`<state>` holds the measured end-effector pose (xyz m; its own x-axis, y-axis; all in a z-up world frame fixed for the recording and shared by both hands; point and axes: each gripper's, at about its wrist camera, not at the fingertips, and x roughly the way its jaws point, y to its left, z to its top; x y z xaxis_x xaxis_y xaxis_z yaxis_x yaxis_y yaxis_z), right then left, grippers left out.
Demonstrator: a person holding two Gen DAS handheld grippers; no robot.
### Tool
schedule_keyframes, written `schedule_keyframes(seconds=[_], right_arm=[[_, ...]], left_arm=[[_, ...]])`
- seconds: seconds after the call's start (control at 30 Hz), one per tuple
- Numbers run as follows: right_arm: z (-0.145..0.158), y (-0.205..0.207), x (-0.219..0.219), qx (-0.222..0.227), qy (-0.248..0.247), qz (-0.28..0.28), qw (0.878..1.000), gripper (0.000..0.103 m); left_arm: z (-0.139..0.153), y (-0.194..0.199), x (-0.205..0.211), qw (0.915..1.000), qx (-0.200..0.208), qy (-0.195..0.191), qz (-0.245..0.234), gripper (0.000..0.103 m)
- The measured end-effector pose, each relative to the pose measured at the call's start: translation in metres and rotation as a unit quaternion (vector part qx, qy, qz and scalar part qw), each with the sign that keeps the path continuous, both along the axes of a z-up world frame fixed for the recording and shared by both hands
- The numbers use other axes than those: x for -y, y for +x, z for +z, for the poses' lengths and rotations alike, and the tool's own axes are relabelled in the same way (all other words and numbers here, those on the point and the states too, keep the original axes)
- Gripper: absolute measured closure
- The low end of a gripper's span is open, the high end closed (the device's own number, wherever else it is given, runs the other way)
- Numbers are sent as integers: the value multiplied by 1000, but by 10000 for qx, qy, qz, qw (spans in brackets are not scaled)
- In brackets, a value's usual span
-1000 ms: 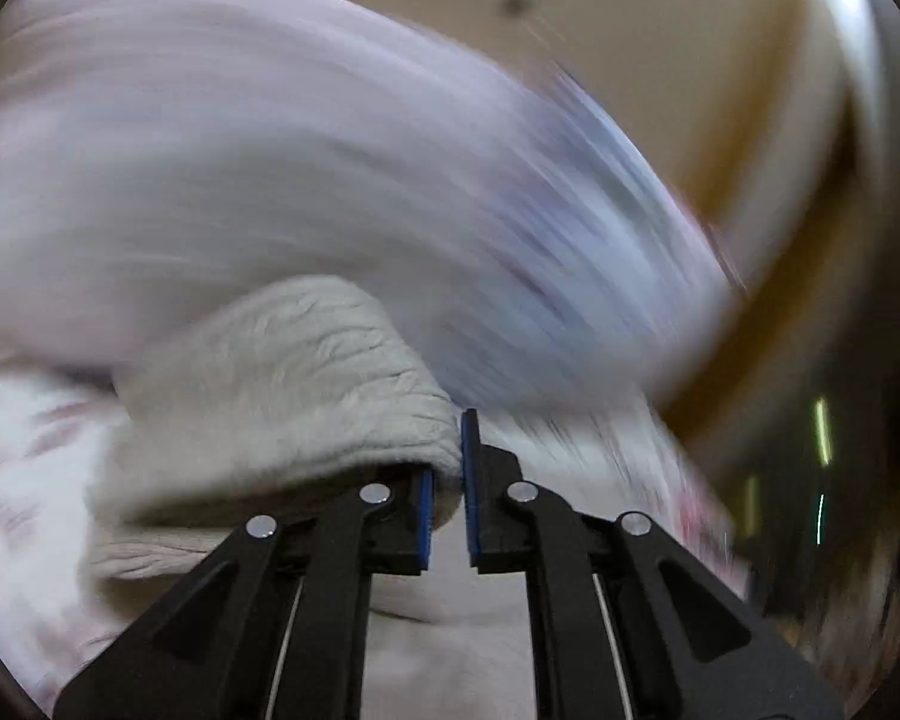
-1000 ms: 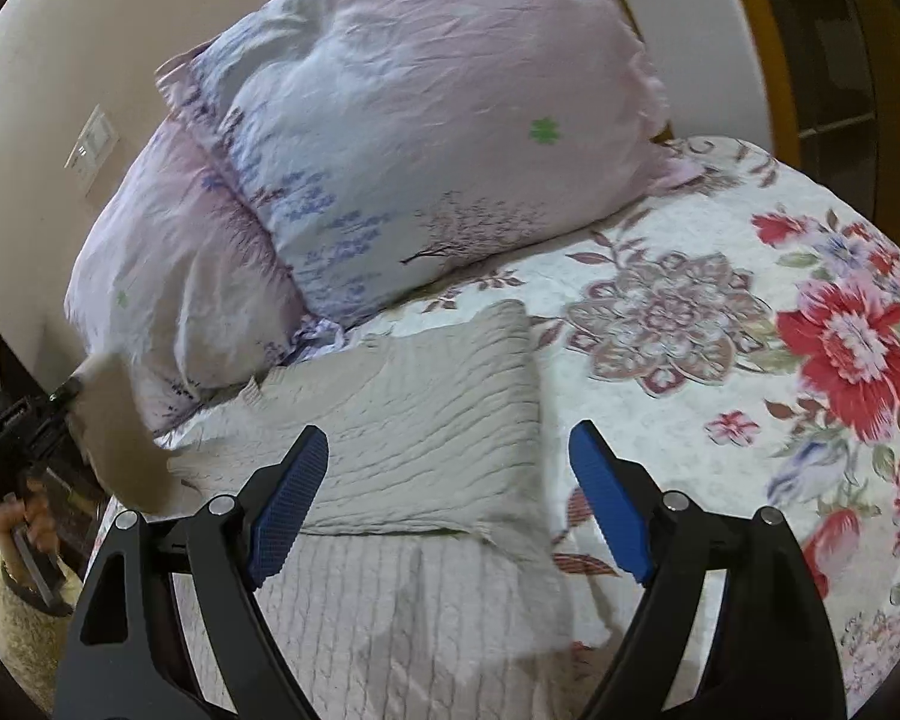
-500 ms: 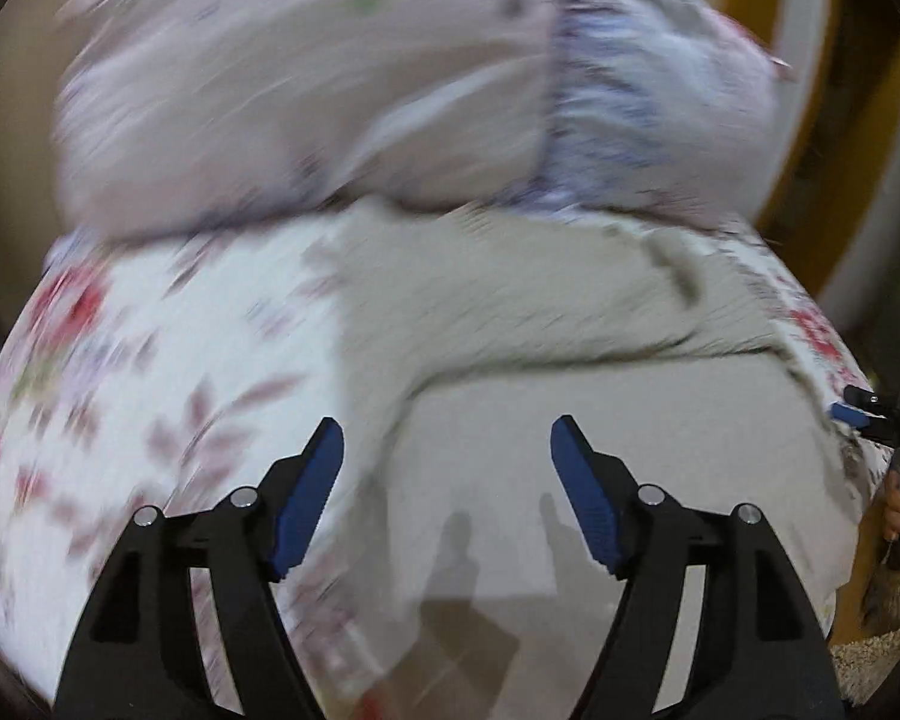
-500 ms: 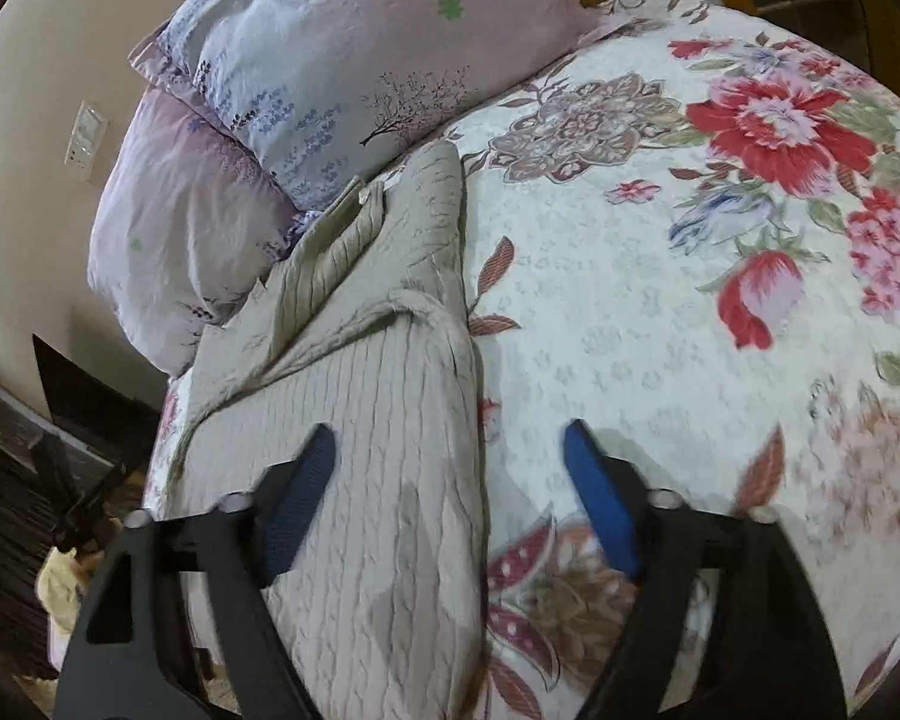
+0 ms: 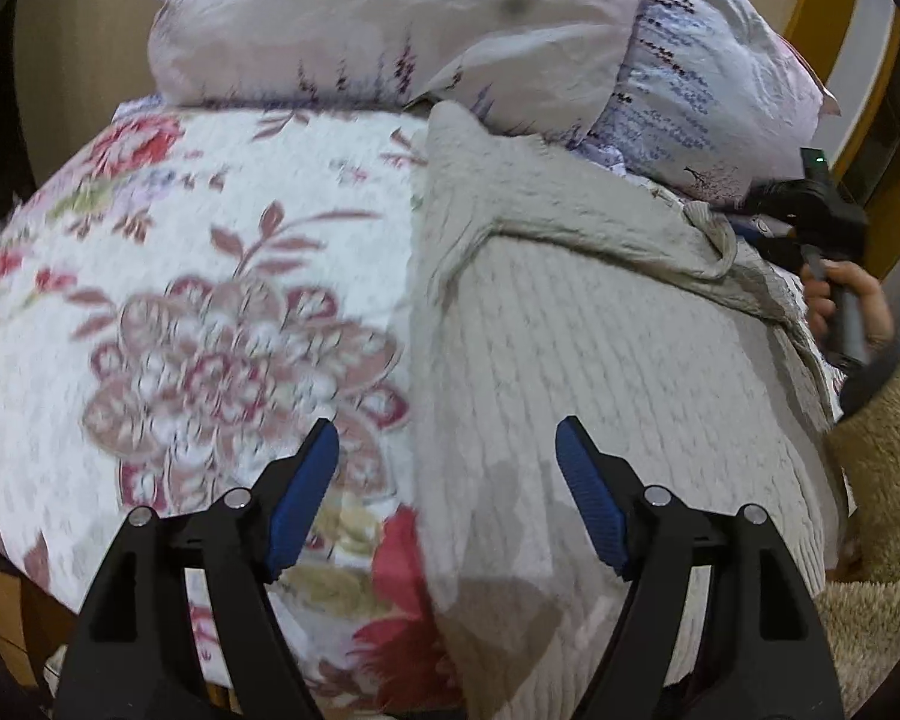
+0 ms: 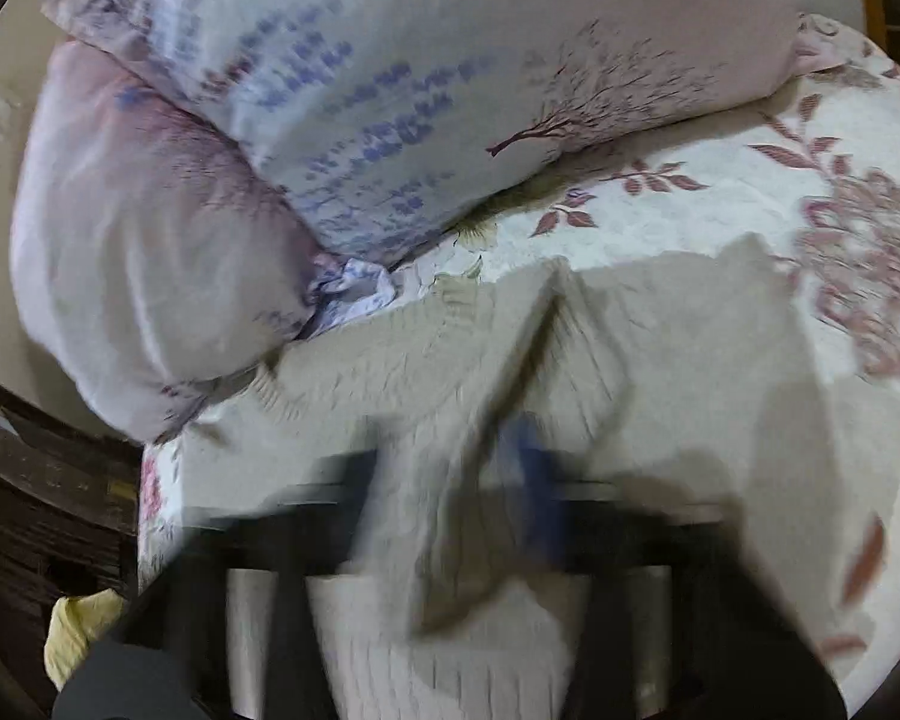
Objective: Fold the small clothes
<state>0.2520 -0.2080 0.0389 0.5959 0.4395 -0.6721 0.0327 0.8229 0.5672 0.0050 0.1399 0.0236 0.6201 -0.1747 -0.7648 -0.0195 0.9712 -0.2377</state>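
Note:
A beige knit sweater [image 5: 618,360] lies on the floral bedspread [image 5: 210,276], one part folded over its top. My left gripper [image 5: 447,498] is open and empty, held above the sweater's left edge. In the left wrist view my right gripper [image 5: 750,228] pinches the sweater's far right corner. In the right wrist view the sweater [image 6: 660,360] bunches up between the blurred blue pads [image 6: 528,480], and my right gripper [image 6: 450,510] looks shut on it.
Two pale lilac pillows [image 5: 450,30] lean at the head of the bed, just behind the sweater; they also show in the right wrist view [image 6: 390,90]. The bed edge and a dark floor [image 6: 42,510] lie at the left.
My left gripper let go of the sweater, opened and pulled back. My right gripper swung to the sweater's far corner and closed on it.

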Motion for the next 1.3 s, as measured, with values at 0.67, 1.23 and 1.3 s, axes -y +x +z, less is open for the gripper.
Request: schedule_keyframes(seconds=[0.67,1.23,1.3], right_arm=[[-73,-284,127,-363,1490,390,9874,61],[30,-184,96,1671,2573,794,9484,95],[37,-146,95,1697,2642,484,9482,95]], left_arm=[[-11,-71,8,9838,-113,-1714,-520,58],[65,61,-19,9674,1099,-2236,-445,97],[73,114,-35,9678,1204,-2206,-122,97]])
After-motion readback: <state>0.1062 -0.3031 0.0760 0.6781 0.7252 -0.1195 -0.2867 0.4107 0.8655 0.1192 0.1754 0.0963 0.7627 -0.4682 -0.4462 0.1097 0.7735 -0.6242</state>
